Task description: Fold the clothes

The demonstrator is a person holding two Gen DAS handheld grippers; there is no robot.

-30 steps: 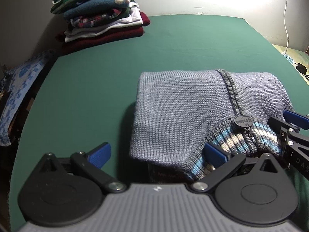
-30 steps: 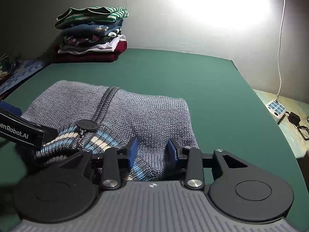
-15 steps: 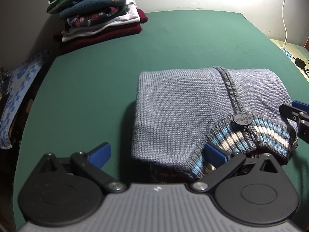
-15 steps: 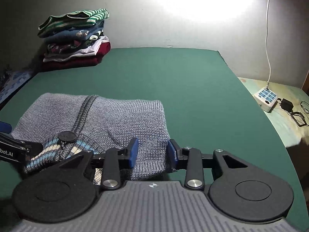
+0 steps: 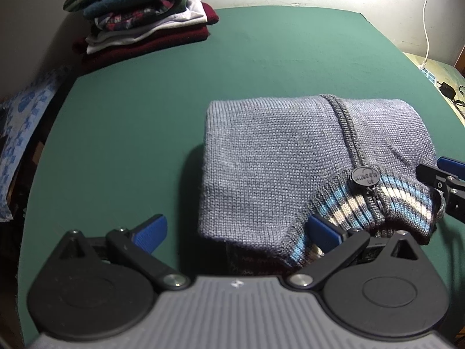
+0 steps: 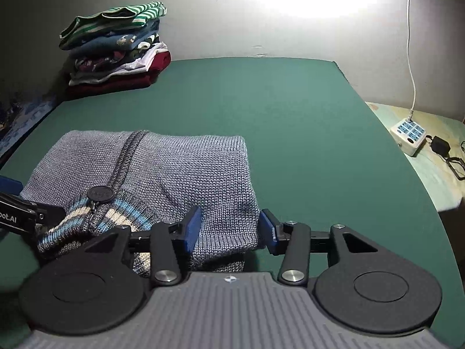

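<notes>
The folded grey sweater (image 6: 180,171) lies on the green worktop (image 6: 290,116). The right hand-held gripper (image 6: 229,226) is opening around its edge; the left hand-held gripper (image 5: 235,229) is wide open, empty. The fold could be dragged loose if knit snags a pad during withdrawal.

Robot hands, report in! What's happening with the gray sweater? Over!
Left gripper open. Right gripper jaws opening, sweater corner between them. Gray sweater folded on green table. Nothing in the way.

1. A green table (image 6: 290,110) is filling most of both views, running back to a pale wall.
2. A folded grey knit sweater (image 5: 276,163) is lying on it at centre right of the left wrist view.
3. A stack of folded clothes (image 6: 116,49) is sitting at the upper left corner.
</notes>
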